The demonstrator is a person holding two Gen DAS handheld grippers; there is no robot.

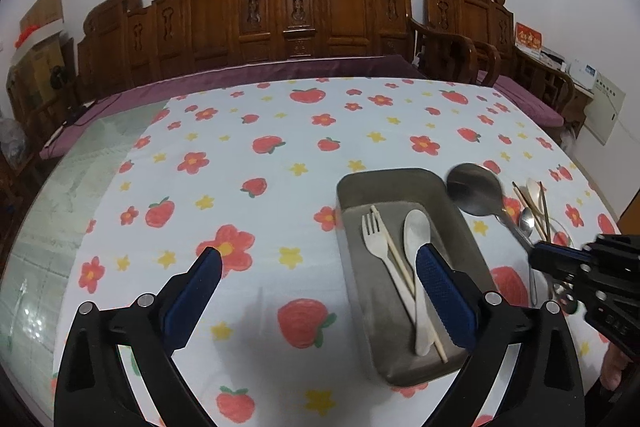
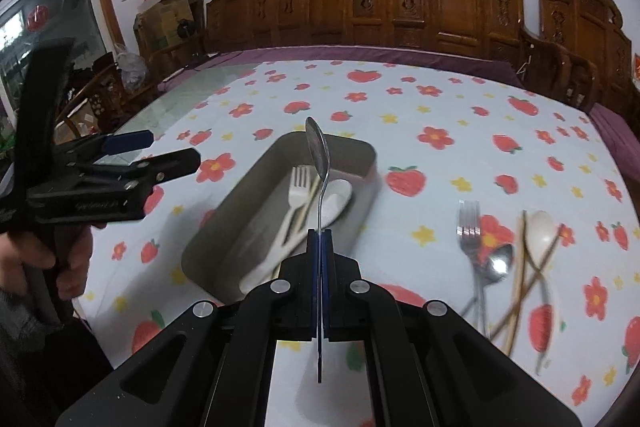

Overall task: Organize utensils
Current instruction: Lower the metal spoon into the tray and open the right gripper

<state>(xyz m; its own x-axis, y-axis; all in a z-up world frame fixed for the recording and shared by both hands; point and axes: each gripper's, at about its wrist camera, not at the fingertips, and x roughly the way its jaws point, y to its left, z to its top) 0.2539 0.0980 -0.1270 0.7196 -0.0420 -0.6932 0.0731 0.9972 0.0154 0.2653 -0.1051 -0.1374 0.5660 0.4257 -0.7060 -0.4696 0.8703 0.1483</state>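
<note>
1. A metal spoon (image 2: 318,151) is clamped by its handle in the closed jaws of the right gripper (image 2: 319,239), bowl raised at 12 o'clock over the grey tray (image 2: 224,227), apparently for dropping in.
2. The left gripper (image 1: 320,267) is seen with jaws spread wide and empty, above the tray's left edge.
3. Three pieces are counted in the tray: one white fork (image 1: 378,239), one white spoon (image 1: 416,239), one chopstick (image 1: 400,259).
4. At 4 o'clock of the tray on the desk (image 2: 440,99), a pile (image 2: 508,259) is left: one metal fork, one metal spoon, one white spoon, several chopsticks.
</note>
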